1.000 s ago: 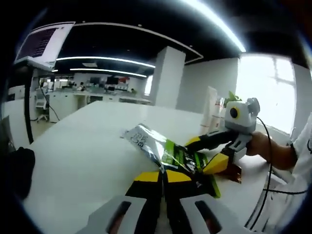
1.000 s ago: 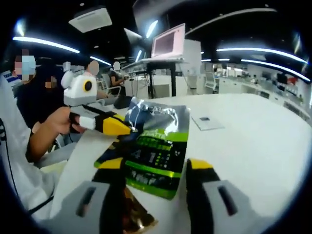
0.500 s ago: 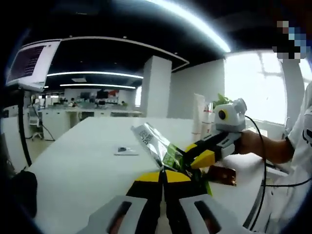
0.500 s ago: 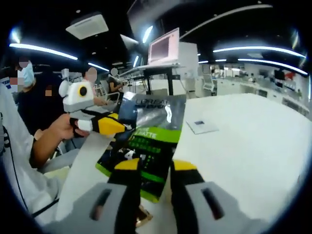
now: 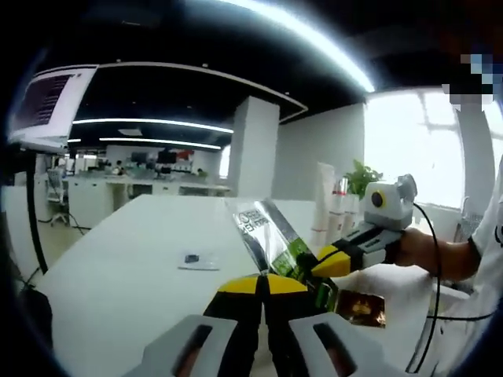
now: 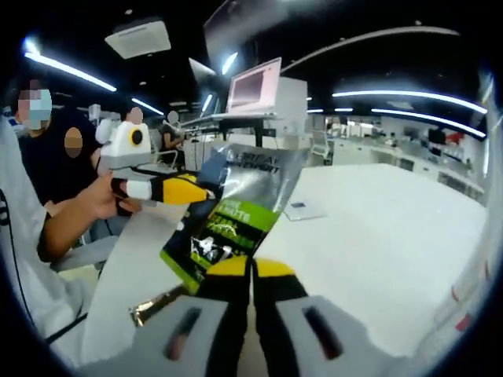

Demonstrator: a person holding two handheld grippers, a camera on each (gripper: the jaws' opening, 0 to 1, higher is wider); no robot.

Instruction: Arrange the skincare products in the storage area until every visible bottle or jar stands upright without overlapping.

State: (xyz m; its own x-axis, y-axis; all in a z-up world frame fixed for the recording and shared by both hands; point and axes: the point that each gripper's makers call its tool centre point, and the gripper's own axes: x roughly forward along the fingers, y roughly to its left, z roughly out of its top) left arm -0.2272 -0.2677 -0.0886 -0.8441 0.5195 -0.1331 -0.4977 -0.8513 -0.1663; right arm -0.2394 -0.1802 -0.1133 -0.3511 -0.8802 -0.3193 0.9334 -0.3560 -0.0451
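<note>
Right gripper view: both grippers' jaws clamp silver-green pouch (image 6: 236, 208) above table (image 6: 377, 212).

left gripper (image 5: 263, 284): yellow tips w/ black inner pads showing at 6 o'clock in left gripper view, grey bodies w/ dark slots
right gripper (image 6: 251, 269): same build, yellow tips, grey bodies w/ dark slots, showing at 6 o'clock in right gripper view
cable (image 5: 435, 259): thin black, looping by right gripper at 3 o'clock
sleeve (image 6: 17, 228): person wearing white, at 9 o'clock
</note>
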